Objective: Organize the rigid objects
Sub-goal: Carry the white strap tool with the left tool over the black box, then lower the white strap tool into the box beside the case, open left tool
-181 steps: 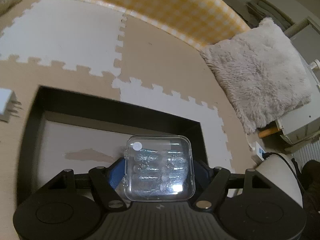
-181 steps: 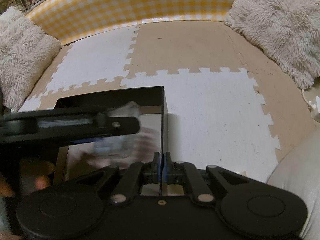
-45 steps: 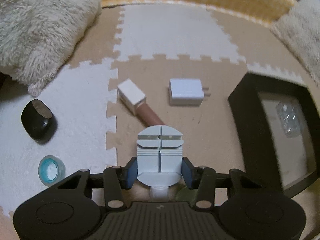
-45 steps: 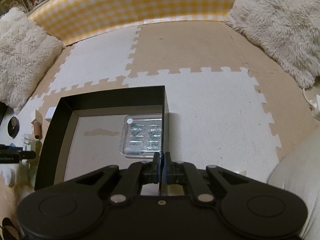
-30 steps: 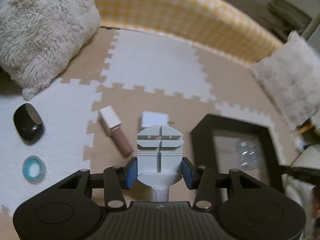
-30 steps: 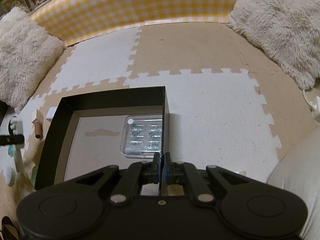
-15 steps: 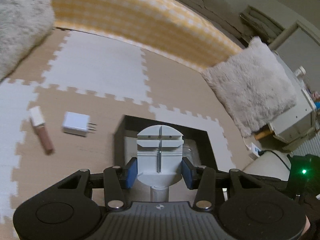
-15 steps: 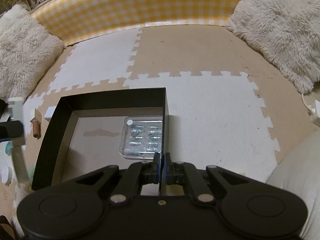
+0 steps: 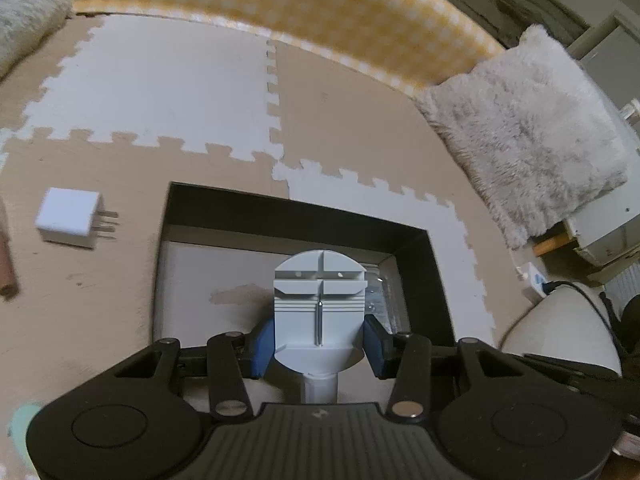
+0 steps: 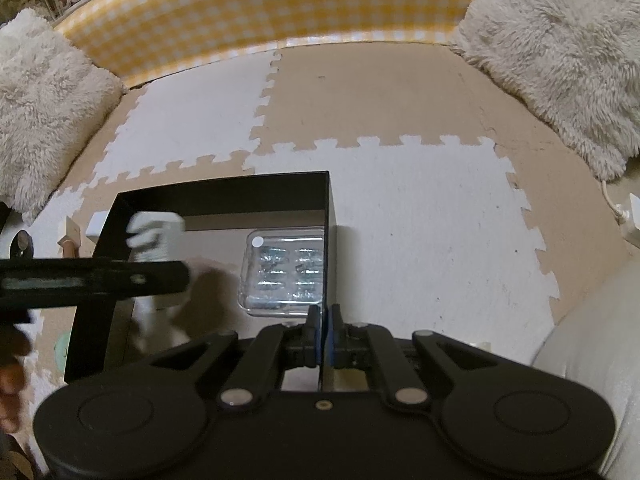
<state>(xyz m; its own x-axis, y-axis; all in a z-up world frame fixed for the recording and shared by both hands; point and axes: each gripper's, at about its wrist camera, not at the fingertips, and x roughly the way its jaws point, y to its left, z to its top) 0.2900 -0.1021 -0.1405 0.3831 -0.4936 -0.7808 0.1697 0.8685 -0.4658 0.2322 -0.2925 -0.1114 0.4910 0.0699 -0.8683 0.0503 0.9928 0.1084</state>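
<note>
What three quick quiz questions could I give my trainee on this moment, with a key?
1. True or false: the left tongs are clamped on the pale grey tool.
2. What already lies inside the black box? A) white charger B) clear plastic case C) pillow
3. Fill in: the right tongs are ____ and hold nothing.

Key:
1. True; the blue pads press its sides.
2. B; the clear plastic case lies by the box's right wall, while the white charger sits outside on the mat.
3. shut
</note>
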